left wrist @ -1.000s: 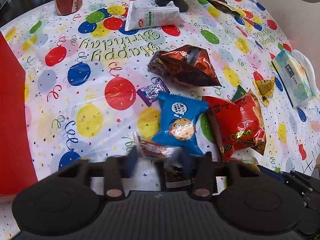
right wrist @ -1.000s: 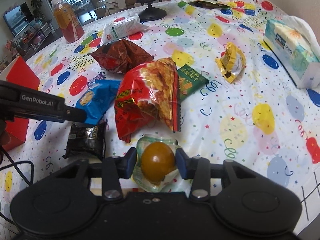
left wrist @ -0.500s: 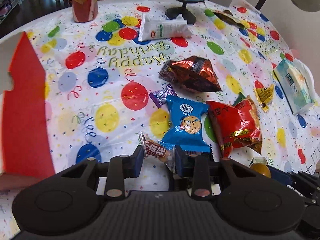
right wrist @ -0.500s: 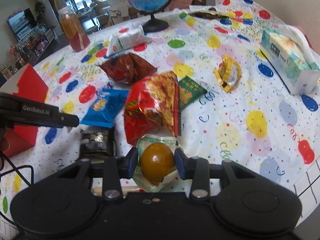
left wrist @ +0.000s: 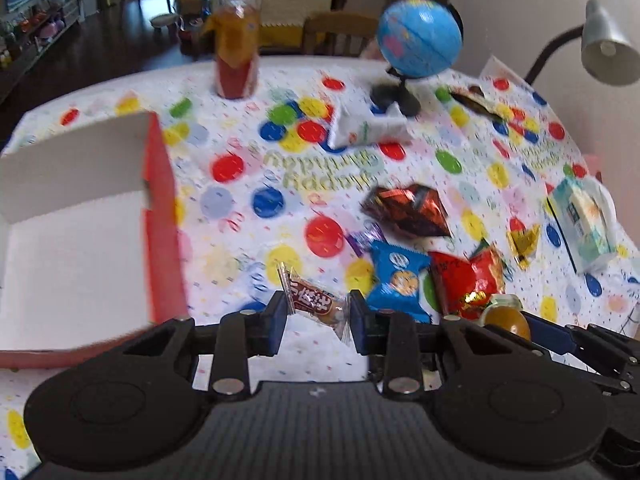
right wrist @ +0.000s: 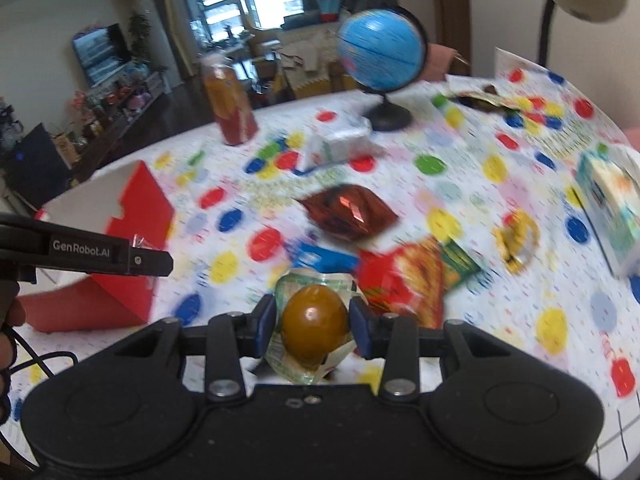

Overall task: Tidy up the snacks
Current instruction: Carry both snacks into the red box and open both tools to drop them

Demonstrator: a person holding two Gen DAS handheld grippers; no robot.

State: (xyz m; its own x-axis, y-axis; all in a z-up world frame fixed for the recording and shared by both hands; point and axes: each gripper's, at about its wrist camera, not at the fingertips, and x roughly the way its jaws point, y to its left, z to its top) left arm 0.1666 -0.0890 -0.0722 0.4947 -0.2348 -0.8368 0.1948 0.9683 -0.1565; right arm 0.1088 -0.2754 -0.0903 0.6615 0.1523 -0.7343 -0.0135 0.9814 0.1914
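Observation:
My left gripper (left wrist: 318, 316) is shut on a small brown-and-clear wrapped candy (left wrist: 314, 300), held above the balloon tablecloth. My right gripper (right wrist: 314, 320) is shut on a packaged brown egg (right wrist: 314, 322) in a clear green-printed wrapper. That egg (left wrist: 506, 318) also shows at the right of the left wrist view. The red box (left wrist: 160, 216) with a white inside lies open at the left; in the right wrist view the red box (right wrist: 136, 208) sits behind the left gripper (right wrist: 156, 258). On the cloth lie a blue cookie pack (left wrist: 396, 276), a red snack bag (left wrist: 466, 280) and a dark red foil bag (left wrist: 412, 212).
A globe (left wrist: 418, 36), a juice bottle (left wrist: 236, 56) and a white pack (left wrist: 368, 128) stand at the far side. A tissue pack (left wrist: 584, 220), a yellow wrapper (left wrist: 522, 242) and a desk lamp (left wrist: 608, 48) are at the right. A hand (right wrist: 10, 320) shows at the left edge.
Both grippers have risen off the table with their snacks. The left one closed on the candy and lifted it; the red box's white inside has come into view.

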